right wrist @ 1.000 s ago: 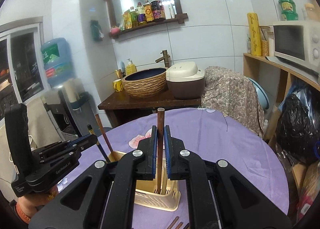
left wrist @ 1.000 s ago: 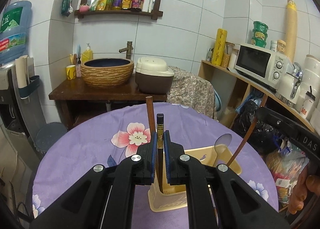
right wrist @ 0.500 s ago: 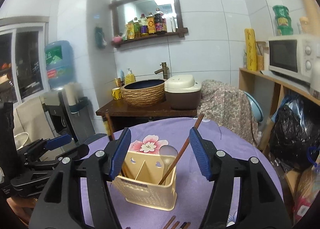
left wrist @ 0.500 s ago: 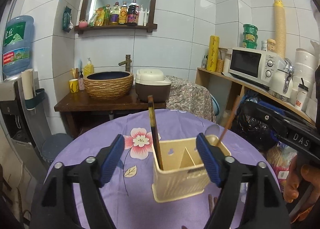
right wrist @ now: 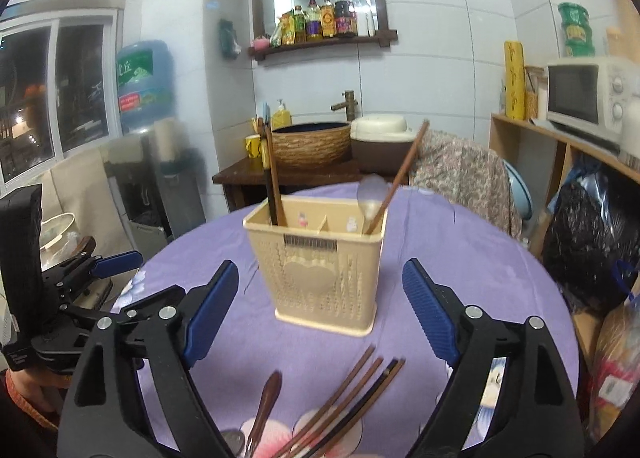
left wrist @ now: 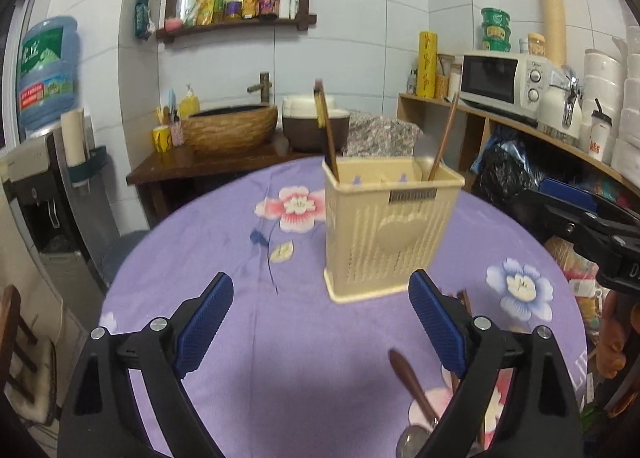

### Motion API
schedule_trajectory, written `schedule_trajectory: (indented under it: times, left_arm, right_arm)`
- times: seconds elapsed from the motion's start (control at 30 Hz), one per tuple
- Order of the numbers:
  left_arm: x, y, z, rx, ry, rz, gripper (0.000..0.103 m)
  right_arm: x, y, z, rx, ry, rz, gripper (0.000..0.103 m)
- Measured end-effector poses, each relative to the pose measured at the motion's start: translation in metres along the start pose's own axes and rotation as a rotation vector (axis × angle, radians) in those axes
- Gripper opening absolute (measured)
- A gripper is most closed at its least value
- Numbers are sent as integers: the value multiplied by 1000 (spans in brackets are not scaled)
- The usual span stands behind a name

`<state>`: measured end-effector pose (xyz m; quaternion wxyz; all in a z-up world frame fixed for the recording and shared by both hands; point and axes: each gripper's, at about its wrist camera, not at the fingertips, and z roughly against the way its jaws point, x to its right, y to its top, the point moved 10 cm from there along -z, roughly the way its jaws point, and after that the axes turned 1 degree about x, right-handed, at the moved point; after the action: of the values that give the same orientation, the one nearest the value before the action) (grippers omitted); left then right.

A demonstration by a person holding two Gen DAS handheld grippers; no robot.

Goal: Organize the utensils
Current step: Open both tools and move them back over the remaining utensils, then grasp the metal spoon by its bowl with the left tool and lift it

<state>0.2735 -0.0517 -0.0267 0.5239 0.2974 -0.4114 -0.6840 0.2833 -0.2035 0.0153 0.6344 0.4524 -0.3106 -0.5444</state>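
Observation:
A cream utensil caddy (left wrist: 390,230) (right wrist: 320,270) stands on the round table with a purple flowered cloth (left wrist: 200,258). Two dark chopsticks (right wrist: 274,177) lean in its left compartment. A brown chopstick (right wrist: 400,173) and a pale spoon (right wrist: 370,193) sit in the right one. My left gripper (left wrist: 320,282) and right gripper (right wrist: 320,270) hang in front of the caddy, their jaws opening, with nothing between the blue pads. Several loose chopsticks (right wrist: 352,390) and a wooden-handled spoon (right wrist: 264,406) lie on the cloth near me. The left gripper (right wrist: 112,264) also shows at the left of the right wrist view.
Behind the table are a wooden stand with a woven basin (left wrist: 232,129) and a rice cooker (left wrist: 312,125), and a cloth-draped chair (right wrist: 460,173). A shelf with a microwave (left wrist: 504,81) and a black bag (right wrist: 592,234) are on the right. A water dispenser (left wrist: 44,69) stands left.
Both grippers let go of their chopsticks, which now stand in the caddy. Both opened wide, drew back from the caddy and sank towards the table.

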Motion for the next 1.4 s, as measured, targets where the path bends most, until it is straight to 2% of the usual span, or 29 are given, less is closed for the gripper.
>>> schedule_trajectory:
  times: [0.23,0.6,0.8,0.87,1.03,1.27,1.4]
  left_arm:
    - [-2,-49,1,-91,-7,18,89]
    - [8,-90,22,-121,18,19,88]
    - [18,-106,32,-136,14,15,76]
    - [23,-113,34,-147,3,20,66]
    - [35,-135,36,-193,-29,23,53]
    - [59,-144,35,-222,-64,-31,43]
    - [69,-149,30,-240,-49,-81,38]
  right_arm:
    - [3,-54,-2,-93,-23,-13,84]
    - [6,-110,22,-124,-129,9,84]
    - [14,-129,38,-135,-151,-30,84]
    - [18,-133,43,-133,-162,-39,84]
    - [25,-139,53,-128,-174,-66,84]
    - [31,-141,57,-133,-180,-85,84]
    - [31,-141,58,-131,-177,-88,84]
